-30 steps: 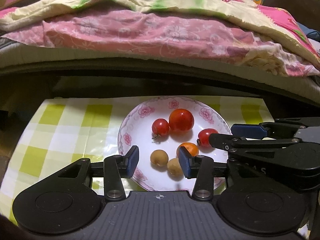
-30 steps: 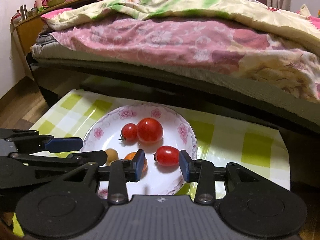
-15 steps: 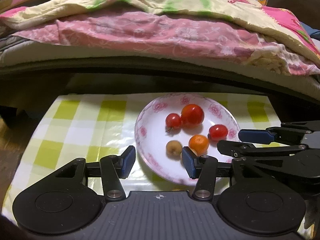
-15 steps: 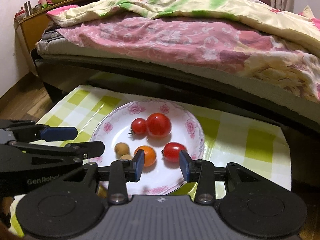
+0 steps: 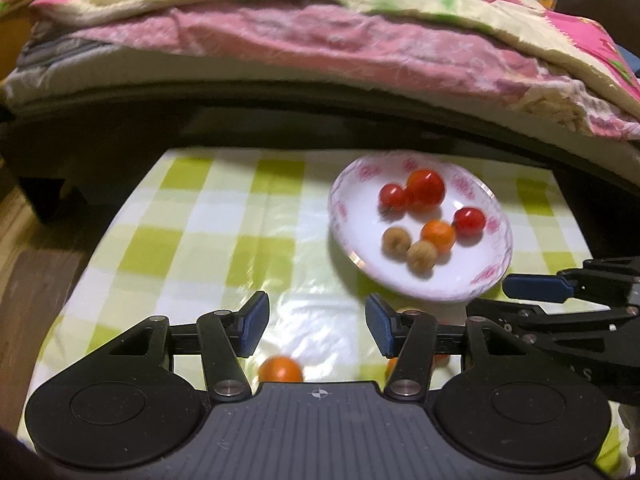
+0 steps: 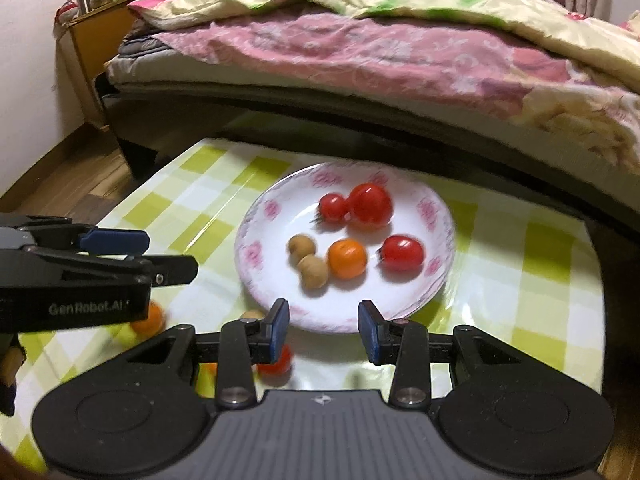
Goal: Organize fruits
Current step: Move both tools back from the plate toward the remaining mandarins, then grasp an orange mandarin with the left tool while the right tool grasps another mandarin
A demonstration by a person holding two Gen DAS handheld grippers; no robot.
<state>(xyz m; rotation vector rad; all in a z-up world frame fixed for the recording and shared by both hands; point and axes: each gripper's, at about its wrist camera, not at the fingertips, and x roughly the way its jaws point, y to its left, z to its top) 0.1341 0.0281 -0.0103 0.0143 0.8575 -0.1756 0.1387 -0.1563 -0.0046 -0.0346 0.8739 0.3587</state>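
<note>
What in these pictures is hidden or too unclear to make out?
- Left wrist view: an orange fruit is half hidden by the left hand-held gripper; more fruit hides behind its right finger.
- Right wrist view: a red fruit and a brown one sit behind the right hand-held gripper, both blurred.
- The plate blurs its pink pattern.

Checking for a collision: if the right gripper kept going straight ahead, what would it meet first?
Probably the plate's near rim: it lies just ahead of the empty right gripper. Depth is unclear; it might meet the cloth first.

wrist views angled down, sharing plate (image 5: 496,276)
</note>
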